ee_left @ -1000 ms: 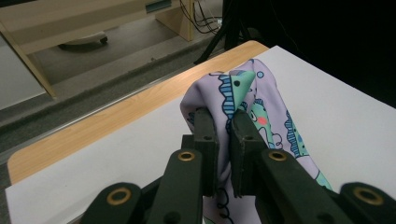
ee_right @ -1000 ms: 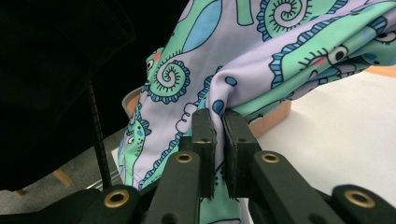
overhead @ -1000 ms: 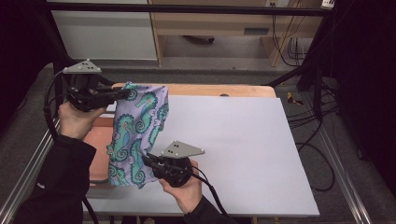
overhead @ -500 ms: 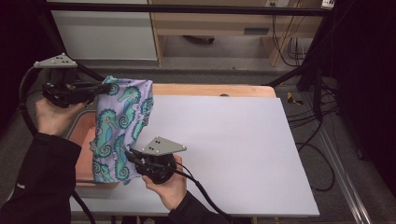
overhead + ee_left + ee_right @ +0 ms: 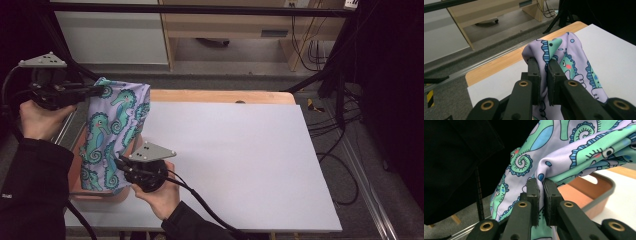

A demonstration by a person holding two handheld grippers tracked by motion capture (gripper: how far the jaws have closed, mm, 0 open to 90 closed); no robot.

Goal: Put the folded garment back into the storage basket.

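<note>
Over at the left edge of the table, the left gripper (image 5: 97,91) is held up high, its jaws pinched on the top corner of a lilac cloth (image 5: 112,132) printed with teal seahorses. From there the cloth hangs down, stretched to the right gripper (image 5: 120,164), which clamps its lower edge just above a terracotta tray (image 5: 80,162) with a grey rim.

Looking along the left gripper's own jaws (image 5: 543,65), a folded hump of cloth (image 5: 571,62) bulges up between the two black fingers, with a seahorse's pink cheek spot plain to see. Along the right gripper's jaws (image 5: 541,183) the fabric (image 5: 574,152) bunches in soft folds, and the tray (image 5: 599,192) shows its curved wall and a handle slot, a detail lost from above.

To the right, the white tabletop (image 5: 240,155) lies flat, with a wooden strip (image 5: 220,96) along its far side. Beyond it stand pale cabinets, a grey floor and black cables (image 5: 325,115) trailing by the dark frame.
</note>
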